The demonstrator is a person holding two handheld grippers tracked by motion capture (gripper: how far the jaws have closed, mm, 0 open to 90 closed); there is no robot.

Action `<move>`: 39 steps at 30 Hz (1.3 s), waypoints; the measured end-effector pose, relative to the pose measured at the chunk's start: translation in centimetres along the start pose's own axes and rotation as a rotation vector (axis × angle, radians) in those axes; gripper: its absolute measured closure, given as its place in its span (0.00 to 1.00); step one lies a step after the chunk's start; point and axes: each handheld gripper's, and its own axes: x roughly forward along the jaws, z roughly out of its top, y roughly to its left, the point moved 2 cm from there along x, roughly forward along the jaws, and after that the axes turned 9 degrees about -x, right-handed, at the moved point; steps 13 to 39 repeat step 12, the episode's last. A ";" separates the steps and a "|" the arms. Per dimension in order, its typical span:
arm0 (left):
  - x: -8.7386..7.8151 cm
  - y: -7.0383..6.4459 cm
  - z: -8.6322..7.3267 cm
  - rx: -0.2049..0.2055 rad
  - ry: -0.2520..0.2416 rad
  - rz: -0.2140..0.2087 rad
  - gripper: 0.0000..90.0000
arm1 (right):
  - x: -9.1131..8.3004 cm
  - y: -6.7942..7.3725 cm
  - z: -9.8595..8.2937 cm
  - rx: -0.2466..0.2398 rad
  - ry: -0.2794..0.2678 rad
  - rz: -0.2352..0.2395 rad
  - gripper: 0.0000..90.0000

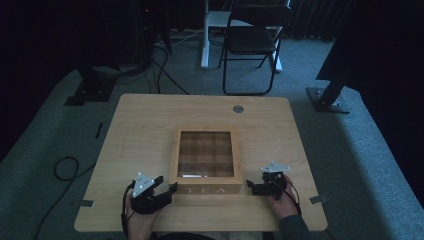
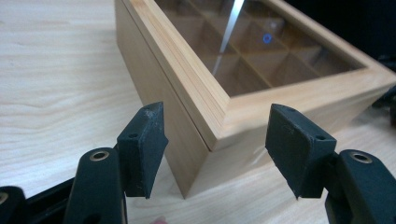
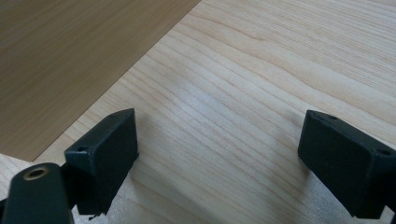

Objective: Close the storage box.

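Jaws wide on both grippers, nothing held. Left gripper (image 2: 217,154) has its pads either side of the box's front-left corner, not touching yet; the corner edge stands upright right betw. them in the left gripper view. Right gripper (image 3: 224,158) is spread over bare tabletop (image 3: 261,70), w/ the box's side wall a brown slab at upper left of the right gripper view, apart from both pads.

Tea box (image 1: 206,156) sits mid-table, close to the near edge, glass lid shut, "TEA" front facing the person. It's roughly square, so no real long axis; the front face runs parallel to the table's near edge.

Key relation: box lies betw. the two grippers. Left gripper (image 1: 150,192) is at the front-left corner, jaws pointing right and away toward it. Right gripper (image 1: 270,184) is just off the front-right corner, jaws pointing left at it. Left is nearer, prob. the one to make contact first.

Judgement: lid seam shows just under the frame in the left gripper view, so the next move likely wants one gripper steadying the base, the other lifting the lid's front edge.
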 end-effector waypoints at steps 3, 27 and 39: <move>-0.1 0.3 0.0 -0.006 -0.002 0.006 0.42 | 0.0 0.0 0.0 0.000 0.000 0.000 0.13; 0.1 0.8 0.3 -0.003 -0.020 0.031 0.41 | 0.0 0.0 0.0 0.000 0.000 0.000 0.13; 0.1 0.8 0.3 -0.003 -0.020 0.031 0.41 | 0.0 0.0 0.0 0.000 0.000 0.000 0.13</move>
